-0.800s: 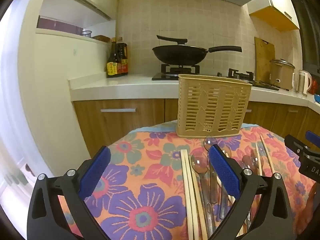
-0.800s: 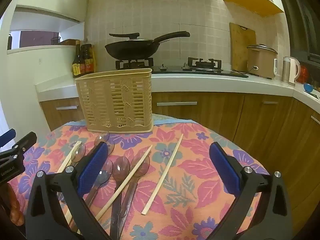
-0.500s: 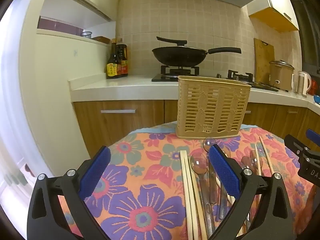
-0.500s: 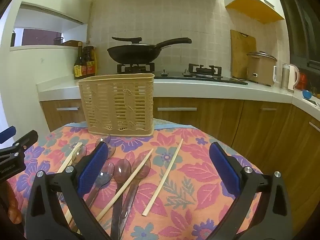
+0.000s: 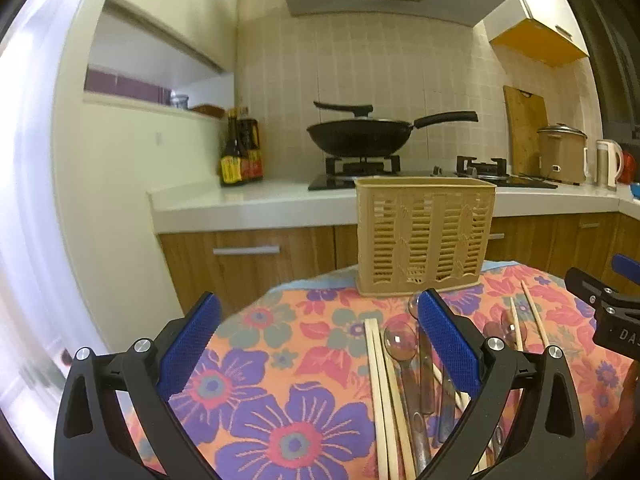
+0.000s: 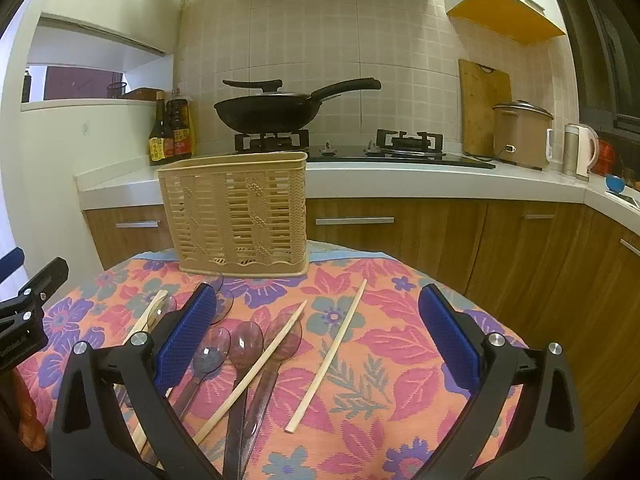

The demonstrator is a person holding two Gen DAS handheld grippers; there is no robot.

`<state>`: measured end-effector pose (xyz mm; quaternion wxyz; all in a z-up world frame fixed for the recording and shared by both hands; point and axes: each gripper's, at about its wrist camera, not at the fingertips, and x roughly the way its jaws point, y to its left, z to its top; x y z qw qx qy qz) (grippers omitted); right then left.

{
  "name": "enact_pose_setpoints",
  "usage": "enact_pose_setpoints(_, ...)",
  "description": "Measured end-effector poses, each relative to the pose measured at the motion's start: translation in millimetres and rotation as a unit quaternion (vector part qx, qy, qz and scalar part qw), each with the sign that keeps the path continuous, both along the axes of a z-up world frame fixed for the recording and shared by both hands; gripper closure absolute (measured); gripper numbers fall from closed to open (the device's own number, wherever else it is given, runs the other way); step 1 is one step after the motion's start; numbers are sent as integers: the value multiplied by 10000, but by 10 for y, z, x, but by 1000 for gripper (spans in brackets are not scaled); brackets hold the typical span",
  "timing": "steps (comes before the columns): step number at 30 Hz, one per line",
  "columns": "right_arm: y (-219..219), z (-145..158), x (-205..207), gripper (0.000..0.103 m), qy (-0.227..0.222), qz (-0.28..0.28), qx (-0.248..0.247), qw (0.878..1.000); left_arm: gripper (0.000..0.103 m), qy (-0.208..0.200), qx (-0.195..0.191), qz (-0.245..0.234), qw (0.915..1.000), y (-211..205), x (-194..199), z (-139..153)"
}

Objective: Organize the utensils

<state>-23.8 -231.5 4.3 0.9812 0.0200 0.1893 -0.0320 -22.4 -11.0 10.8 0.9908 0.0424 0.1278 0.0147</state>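
Clear plastic spoons (image 6: pixel 244 346) and pale wooden chopsticks (image 6: pixel 326 360) lie scattered before a beige slatted basket (image 6: pixel 236 216); both grippers, left (image 5: pixel 320 350) and right (image 6: pixel 318 346), gape wide, holding nothing

Behind the desk we see a black wok (image 6: pixel 267 111) on the stove's left burner (image 6: pixel 272 140), two sauce bottles (image 6: pixel 171 130) at the counter's left end, and a cutting board (image 6: pixel 484 106), rice cooker (image 6: pixel 522 134) and white kettle (image 6: pixel 580 151) toward its right.
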Motion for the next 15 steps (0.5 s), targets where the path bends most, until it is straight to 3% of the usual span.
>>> enact_pose_setpoints(15, 56, -22, 34, 6, 138, 6, -133, 9998, 8, -19, 48, -92, 9999, -29, -41, 16)
